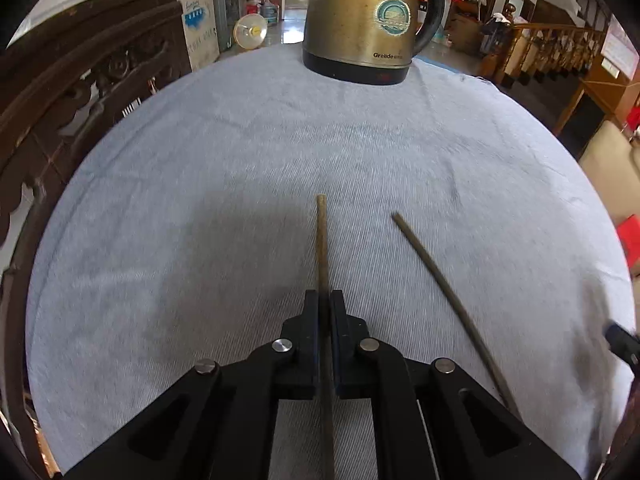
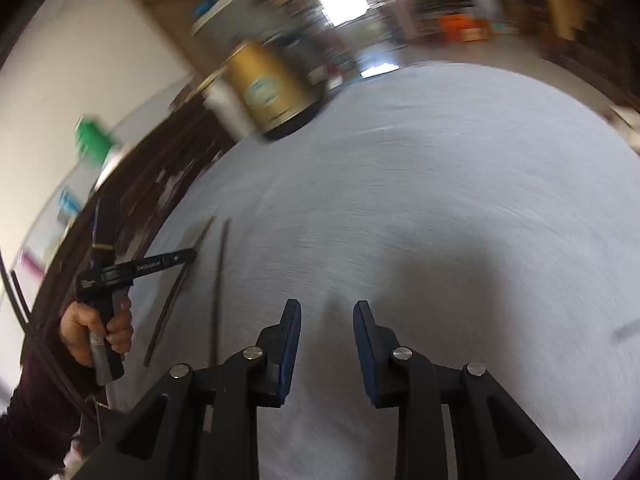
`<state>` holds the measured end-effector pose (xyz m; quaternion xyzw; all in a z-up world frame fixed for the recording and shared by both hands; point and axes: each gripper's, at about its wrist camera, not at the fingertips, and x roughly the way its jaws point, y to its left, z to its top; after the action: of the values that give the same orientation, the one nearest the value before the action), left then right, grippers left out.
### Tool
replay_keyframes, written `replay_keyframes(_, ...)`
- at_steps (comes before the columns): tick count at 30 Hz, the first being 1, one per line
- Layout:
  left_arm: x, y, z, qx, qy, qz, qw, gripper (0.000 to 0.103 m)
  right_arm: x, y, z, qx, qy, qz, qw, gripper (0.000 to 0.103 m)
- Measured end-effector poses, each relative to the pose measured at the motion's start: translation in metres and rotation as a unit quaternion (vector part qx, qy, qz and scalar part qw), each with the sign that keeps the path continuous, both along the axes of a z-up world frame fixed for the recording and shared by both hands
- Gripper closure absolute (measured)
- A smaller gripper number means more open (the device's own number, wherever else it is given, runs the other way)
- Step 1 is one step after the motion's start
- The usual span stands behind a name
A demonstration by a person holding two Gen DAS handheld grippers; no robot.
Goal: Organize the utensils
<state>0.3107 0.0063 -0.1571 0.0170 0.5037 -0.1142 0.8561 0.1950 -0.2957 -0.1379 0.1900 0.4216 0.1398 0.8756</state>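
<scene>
Left wrist view: left gripper (image 1: 324, 300) jaws pinch one chopstick (image 1: 321, 240) low over the clothed table (image 1: 200, 200), second chopstick (image 1: 440, 280) lying just right, right gripper (image 2: 327, 312) jaws spread and empty; lay it down parallel, tips level, release gently.

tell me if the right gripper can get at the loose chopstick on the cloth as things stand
Probably yes: the right gripper is open and holds nothing, and the loose chopstick lies bare on the cloth, apart from the one clamped in the left gripper.
</scene>
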Motion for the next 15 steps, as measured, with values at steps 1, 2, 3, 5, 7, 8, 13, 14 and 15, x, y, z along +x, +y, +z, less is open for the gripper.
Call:
replay_keyframes(1, -0.001, 0.003, 0.000, -0.004, 0.004, 0.001, 1.0000, 0.098, 0.018, 0.014, 0.002, -0.010, 0.010, 0.030, 0.999, 0.074)
replay_keyframes(2, -0.001, 0.007, 0.001, -0.009, 0.008, 0.002, 0.9999, 0.098, 0.028, 0.023, 0.002, -0.017, 0.015, 0.045, 0.999, 0.074)
replay_keyframes(3, 0.001, 0.010, 0.002, -0.016, 0.013, 0.002, 0.9998, 0.098, 0.045, 0.038, 0.004, -0.025, 0.020, 0.067, 0.997, 0.073)
replay_keyframes(5, 0.006, 0.015, 0.006, -0.033, 0.019, 0.004, 0.9993, 0.098, 0.067, 0.061, 0.008, -0.024, 0.025, 0.103, 0.994, 0.073)
replay_keyframes(7, 0.009, 0.019, 0.012, -0.039, 0.016, 0.007, 0.9991, 0.094, 0.092, 0.090, 0.015, -0.034, 0.023, 0.141, 0.989, 0.073)
replay_keyframes(8, 0.013, 0.022, 0.014, -0.040, 0.015, 0.008, 0.9991, 0.093, 0.099, 0.099, 0.016, -0.039, 0.022, 0.151, 0.988, 0.073)
replay_keyframes(13, 0.019, 0.030, 0.016, -0.041, 0.020, 0.009, 0.9989, 0.093, 0.145, 0.152, 0.013, -0.105, 0.034, 0.200, 0.974, 0.073)
replay_keyframes(14, 0.021, 0.032, 0.015, -0.042, 0.022, 0.010, 0.9989, 0.093, 0.152, 0.161, 0.011, -0.119, 0.038, 0.206, 0.971, 0.073)
replay_keyframes(15, 0.023, 0.034, 0.014, -0.042, 0.023, 0.010, 0.9988, 0.093, 0.158, 0.168, 0.006, -0.133, 0.044, 0.211, 0.967, 0.073)
